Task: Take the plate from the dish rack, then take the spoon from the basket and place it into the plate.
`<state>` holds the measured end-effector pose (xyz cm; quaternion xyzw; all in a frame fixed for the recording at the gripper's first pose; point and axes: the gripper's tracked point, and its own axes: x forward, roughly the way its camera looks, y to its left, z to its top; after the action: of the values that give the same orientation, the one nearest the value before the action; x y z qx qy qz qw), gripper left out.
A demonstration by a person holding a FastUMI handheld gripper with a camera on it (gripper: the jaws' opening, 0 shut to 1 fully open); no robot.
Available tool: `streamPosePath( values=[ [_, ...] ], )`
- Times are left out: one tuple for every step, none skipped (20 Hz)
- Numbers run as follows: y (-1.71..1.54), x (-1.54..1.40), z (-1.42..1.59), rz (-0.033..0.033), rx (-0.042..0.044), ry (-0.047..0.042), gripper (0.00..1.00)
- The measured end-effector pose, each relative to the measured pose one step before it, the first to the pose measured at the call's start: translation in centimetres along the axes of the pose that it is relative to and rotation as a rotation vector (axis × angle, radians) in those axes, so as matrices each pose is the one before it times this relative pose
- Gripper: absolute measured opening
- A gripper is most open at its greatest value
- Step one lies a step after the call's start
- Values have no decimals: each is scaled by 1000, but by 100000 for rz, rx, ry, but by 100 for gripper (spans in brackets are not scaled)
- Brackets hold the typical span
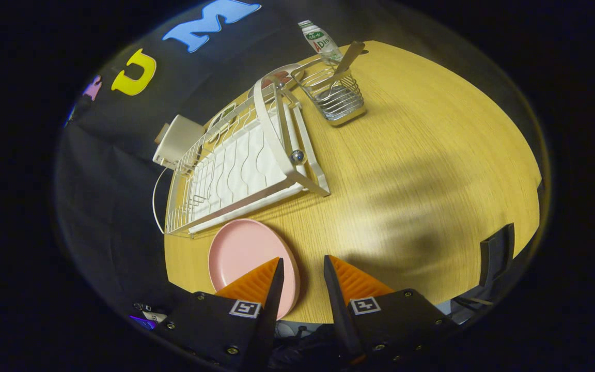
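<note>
A pink plate (243, 256) lies flat on the wooden table (421, 170), just in front of the white dish rack (240, 165), whose slots hold nothing. One finger overlaps the plate's near edge. My gripper (301, 271) hovers above the table with its fingers apart and nothing between them. Beyond the rack stands a wire basket (336, 98) with a spoon (346, 62) leaning out of it, handle up.
A plastic water bottle (321, 41) stands behind the basket. A cream box (176, 139) with a cable sits behind the rack at the table's far edge. A dark chair back (496, 253) rises at the near right edge of the table.
</note>
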<state>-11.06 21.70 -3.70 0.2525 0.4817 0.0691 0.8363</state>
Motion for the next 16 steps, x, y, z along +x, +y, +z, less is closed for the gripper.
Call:
streamPosePath(
  values=[
    [-501,-97,1128,-1601,353,-2808,49],
    [-502,-57,1196,-1815,710,-3074,49],
    [-619,-198,1365,-2230,816,-3618,49],
    [-463,-251,1265,-2018,691,-4010,49],
    [-350,-253,1498,-1175,911,-4136,49],
    [-447,-197,1147,-1440,1045,-3679,49],
    [-326,18,1487,-1102,1268,-3681,49],
    [-132,211,1329,-702,1389,-3763,49],
    [-119,313,1298,-633,1292,-3339,48],
    [-40,407,1098,-480,1236,-3226,49],
    [70,435,1284,-147,940,-3441,49],
    [119,515,1049,-113,446,-3391,48],
    [82,620,996,-190,33,-3507,48],
    [88,527,938,-88,212,-3512,48],
    [22,675,815,-129,-68,-3338,48],
    [-105,533,469,-551,128,-2828,49]
  ],
)
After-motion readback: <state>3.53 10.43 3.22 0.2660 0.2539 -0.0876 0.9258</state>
